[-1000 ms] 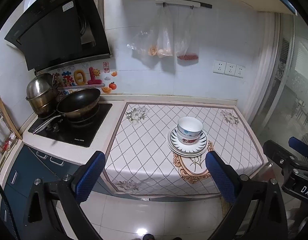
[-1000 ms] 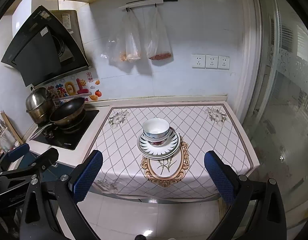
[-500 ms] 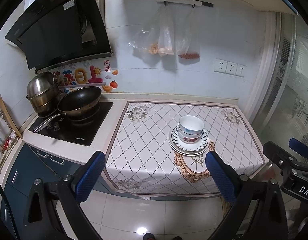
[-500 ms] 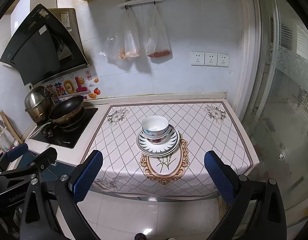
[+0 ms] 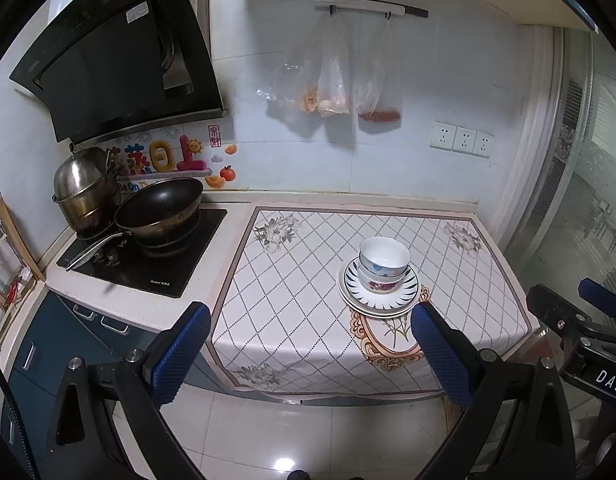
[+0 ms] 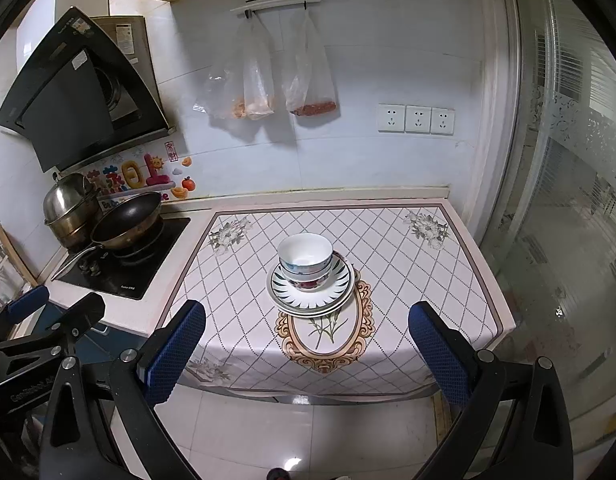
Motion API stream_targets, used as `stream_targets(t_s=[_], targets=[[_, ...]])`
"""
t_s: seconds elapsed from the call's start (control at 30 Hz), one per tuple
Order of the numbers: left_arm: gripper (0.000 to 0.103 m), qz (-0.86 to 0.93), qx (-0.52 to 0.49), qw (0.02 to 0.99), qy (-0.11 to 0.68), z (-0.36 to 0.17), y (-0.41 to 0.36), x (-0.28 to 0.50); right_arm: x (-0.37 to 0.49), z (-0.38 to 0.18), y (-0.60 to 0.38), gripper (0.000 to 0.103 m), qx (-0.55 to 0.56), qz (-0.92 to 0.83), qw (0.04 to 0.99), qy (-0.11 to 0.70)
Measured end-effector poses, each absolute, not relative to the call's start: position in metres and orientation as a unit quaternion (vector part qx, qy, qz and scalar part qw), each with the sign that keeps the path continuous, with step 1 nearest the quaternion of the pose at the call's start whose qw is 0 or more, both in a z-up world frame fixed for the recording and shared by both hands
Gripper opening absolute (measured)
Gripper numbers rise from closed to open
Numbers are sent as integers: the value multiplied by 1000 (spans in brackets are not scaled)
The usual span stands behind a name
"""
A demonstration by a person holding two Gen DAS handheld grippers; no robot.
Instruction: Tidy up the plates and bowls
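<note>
Tiled kitchen wall (image 6: 388,168) at back, w/ black range hood (image 5: 119,68) up left. Counter below is covered on its right part by a diamond-pattern tablecloth (image 6: 388,280) w/ flower corners and an oval ornament near the front edge. Left of the cloth: black cooktop (image 5: 163,264) carrying a dark wok (image 5: 159,210) and, behind it, stacked steel pots (image 5: 85,188). Two clear plastic bags (image 6: 279,80) hang from a wall rail; three white sockets (image 6: 416,119) to their right.

Plates (image 6: 311,292): small stack near the cloth's middle, top one w/ dark ray pattern on the rim, sitting at the upper end of the oval ornament. Bowls (image 6: 305,258): two nested, upright, on the plates, set toward the stack's back-left; top bowl white inside, lower one w/ red floral print.

Left gripper (image 5: 310,344) and right gripper (image 6: 305,344) both spread wide, blue pads apart, nothing between them, held over the floor in front of the counter, well apart from the dishes. Each shows at the edge of the other's view.
</note>
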State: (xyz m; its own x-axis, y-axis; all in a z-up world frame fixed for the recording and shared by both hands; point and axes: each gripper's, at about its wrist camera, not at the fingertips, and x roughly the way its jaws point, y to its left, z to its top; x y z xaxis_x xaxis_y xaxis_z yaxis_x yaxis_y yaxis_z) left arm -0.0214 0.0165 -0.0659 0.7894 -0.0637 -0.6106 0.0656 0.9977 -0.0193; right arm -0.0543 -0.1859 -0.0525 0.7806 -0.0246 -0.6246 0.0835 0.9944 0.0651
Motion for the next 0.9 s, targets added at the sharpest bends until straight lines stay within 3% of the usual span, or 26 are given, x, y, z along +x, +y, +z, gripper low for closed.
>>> stream_targets(t_s=[0.9], targets=[[103, -29, 8, 946, 323, -66, 16, -6, -36, -63, -188, 103, 47, -38, 938, 342]])
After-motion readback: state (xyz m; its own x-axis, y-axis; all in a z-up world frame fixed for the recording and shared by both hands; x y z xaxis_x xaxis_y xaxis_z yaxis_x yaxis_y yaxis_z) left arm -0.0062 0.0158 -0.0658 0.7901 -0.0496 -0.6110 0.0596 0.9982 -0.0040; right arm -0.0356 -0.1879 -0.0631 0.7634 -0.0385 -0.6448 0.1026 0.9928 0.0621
